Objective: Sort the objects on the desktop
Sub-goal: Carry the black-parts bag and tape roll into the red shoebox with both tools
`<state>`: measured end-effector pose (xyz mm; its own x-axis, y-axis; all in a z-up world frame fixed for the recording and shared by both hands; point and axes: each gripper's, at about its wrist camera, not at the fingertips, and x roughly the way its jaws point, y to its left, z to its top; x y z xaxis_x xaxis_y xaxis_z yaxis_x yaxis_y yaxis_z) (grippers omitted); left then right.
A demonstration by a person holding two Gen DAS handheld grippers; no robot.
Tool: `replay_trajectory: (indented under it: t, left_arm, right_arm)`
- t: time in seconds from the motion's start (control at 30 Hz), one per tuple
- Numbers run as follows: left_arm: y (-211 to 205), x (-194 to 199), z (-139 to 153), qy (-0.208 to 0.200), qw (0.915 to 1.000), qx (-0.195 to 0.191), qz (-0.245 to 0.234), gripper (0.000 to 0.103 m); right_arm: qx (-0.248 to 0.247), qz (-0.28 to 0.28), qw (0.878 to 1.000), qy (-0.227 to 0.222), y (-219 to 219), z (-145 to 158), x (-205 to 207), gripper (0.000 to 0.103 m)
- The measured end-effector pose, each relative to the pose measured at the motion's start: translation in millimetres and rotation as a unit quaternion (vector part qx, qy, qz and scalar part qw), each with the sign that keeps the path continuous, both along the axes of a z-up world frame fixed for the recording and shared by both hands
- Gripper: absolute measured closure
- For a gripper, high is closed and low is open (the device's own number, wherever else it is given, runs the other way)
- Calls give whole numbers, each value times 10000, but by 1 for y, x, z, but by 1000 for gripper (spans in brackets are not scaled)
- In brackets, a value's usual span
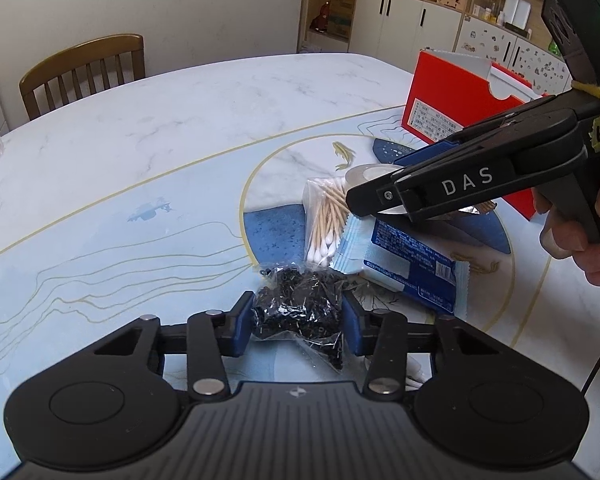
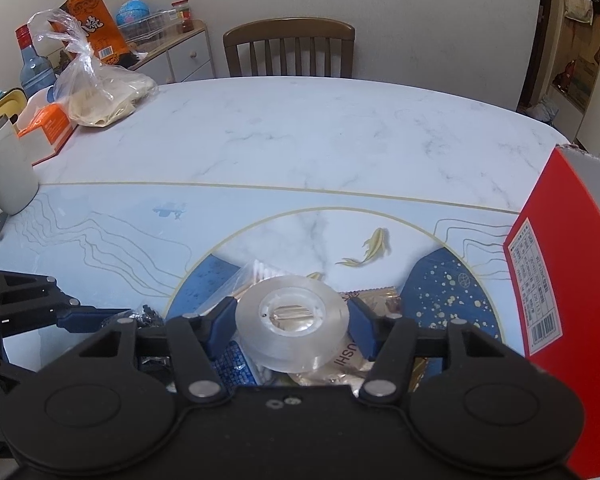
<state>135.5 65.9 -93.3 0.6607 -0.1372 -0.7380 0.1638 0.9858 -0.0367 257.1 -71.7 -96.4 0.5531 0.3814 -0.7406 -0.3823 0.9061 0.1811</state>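
Observation:
A clear bag of small black parts (image 1: 300, 308) lies on the patterned mat, and my left gripper (image 1: 298, 322) is shut on it, its blue pads pressing both sides. In the right wrist view my right gripper (image 2: 292, 322) is shut on a transparent tape roll (image 2: 292, 328). The left wrist view shows that right gripper (image 1: 384, 184) from the side, over the pile, with the tape roll (image 1: 366, 171) showing at its tip. A bag of cotton swabs (image 1: 324, 220) and a blue-and-white packet (image 1: 404, 256) lie beneath it. A gold snack packet (image 2: 380, 300) peeks out under the roll.
An open red box (image 1: 460, 108) (image 2: 560, 280) stands at the right of the mat. A hand (image 1: 596, 248) holds the right gripper's handle. A food bag (image 2: 100, 96), an orange box (image 2: 48, 128) and a white cup (image 2: 8, 168) crowd the table's left edge. A wooden chair (image 2: 288, 52) stands behind.

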Motion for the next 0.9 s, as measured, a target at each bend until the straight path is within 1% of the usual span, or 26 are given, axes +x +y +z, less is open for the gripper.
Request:
replay_trajectory:
  t: [0.2,0.47,0.9]
  left_arm:
    - [3,-1,2,24,10000,-87,30,64]
    - [6,-8,8,32,9999,-101,51,64]
    - [6,-19,35,-148,9997,-195,93,64]
  right_arm:
    - [-25,-1,10000,-37,-3,3,-2,44]
    - [-31,-5,10000,-77,-5,11,-9,44]
    - [-12,-7,9998,-195,-10,32,-27,44]
